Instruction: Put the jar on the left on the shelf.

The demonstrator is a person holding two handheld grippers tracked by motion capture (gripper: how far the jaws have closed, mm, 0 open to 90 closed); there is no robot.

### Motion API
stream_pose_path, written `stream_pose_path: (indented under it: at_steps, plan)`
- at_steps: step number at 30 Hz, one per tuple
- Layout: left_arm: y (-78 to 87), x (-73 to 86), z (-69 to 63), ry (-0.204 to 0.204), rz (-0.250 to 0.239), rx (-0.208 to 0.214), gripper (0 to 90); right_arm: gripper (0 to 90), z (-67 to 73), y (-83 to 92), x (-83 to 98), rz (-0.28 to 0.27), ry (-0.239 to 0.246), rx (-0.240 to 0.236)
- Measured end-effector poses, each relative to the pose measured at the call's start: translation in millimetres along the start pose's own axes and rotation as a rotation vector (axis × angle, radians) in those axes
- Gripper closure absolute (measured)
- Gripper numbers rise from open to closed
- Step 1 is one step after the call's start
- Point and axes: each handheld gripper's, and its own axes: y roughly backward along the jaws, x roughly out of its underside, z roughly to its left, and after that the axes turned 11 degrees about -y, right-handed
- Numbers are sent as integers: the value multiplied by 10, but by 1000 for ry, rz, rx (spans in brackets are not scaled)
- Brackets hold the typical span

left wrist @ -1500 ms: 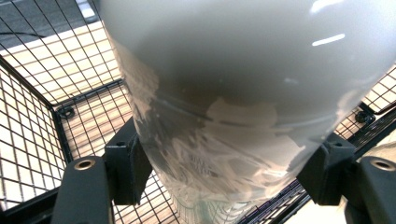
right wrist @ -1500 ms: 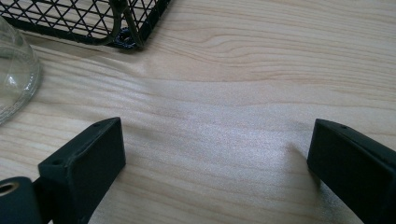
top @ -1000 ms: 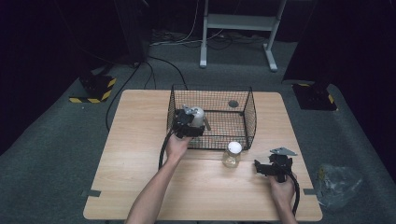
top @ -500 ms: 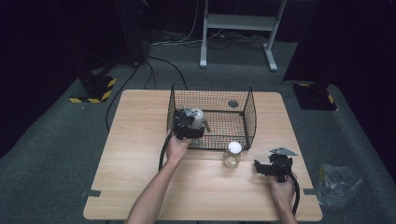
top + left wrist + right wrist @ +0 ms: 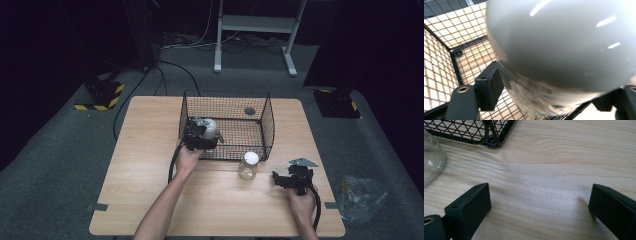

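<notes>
The left gripper [image 5: 206,131] has its fingers [image 5: 489,87] squeezed on a round white jar [image 5: 564,47], held over the near left corner of the black wire basket [image 5: 270,125]. The right gripper [image 5: 281,179] sits low over the near right part of the tabletop [image 5: 145,165], its fingers [image 5: 471,205] spread wide with nothing between them. A glass jar with a white lid [image 5: 248,165] stands on the tabletop just near the basket, left of the right gripper.

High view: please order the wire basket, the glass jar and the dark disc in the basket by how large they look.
1. wire basket
2. glass jar
3. dark disc, smallest, though it lies farther from the camera.
</notes>
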Motion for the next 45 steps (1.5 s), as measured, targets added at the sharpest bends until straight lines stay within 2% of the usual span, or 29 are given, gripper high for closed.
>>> stream_pose_path:
  at_steps: [6, 20, 33, 45]
  plan:
    - [89, 7, -2, -9, -10, 1, 159, 39, 1, 0, 0, 0, -1, 0]
    - [260, 19, -90, -48, -17, 4, 140, 39, 1, 0, 0, 1, -1, 0]
    - [466, 40, -153, -48, -71, 33, 134, 39, 1, 0, 0, 0, -1, 0]
    - [573, 59, -165, -46, -84, 50, 133, 39, 1, 0, 0, 0, -1, 0]
